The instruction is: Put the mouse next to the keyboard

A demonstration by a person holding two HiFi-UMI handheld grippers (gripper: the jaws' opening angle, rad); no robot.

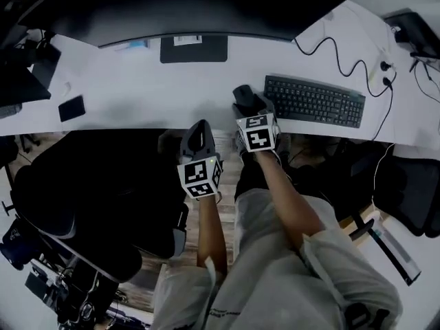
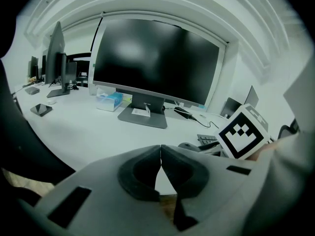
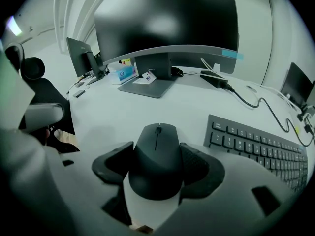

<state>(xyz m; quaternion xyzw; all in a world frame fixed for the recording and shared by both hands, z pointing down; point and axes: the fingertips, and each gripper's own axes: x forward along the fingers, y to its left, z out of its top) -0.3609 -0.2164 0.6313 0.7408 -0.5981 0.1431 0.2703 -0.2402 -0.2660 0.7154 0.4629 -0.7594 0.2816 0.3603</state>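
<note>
1. While we hold the left gripper (image 2: pixel 160 157) nearest to us, short of the tabletop (image 1: pixel 137 95) edge, its jaws are pressed fully together with nothing between them. It plays no part here.
2. Further out, our right gripper (image 3: pixel 156 156) reaches over the edge with its jaws spread wide around the mouse (image 3: pixel 157 144), and both pads seem to lie against its sides. The mouse looks to be resting on the tabletop rather than lifted.
3. Just beside it on the right lies the keyboard (image 3: pixel 261 149), with a narrow strip of bare tabletop between the two.
4. Beyond them stands the big monitor (image 3: pixel 167 18), well apart from both.
5. We judge the task close to finished. The mouse already sits next to the keyboard, and what remains is to let go of it and draw the right gripper away.
</note>
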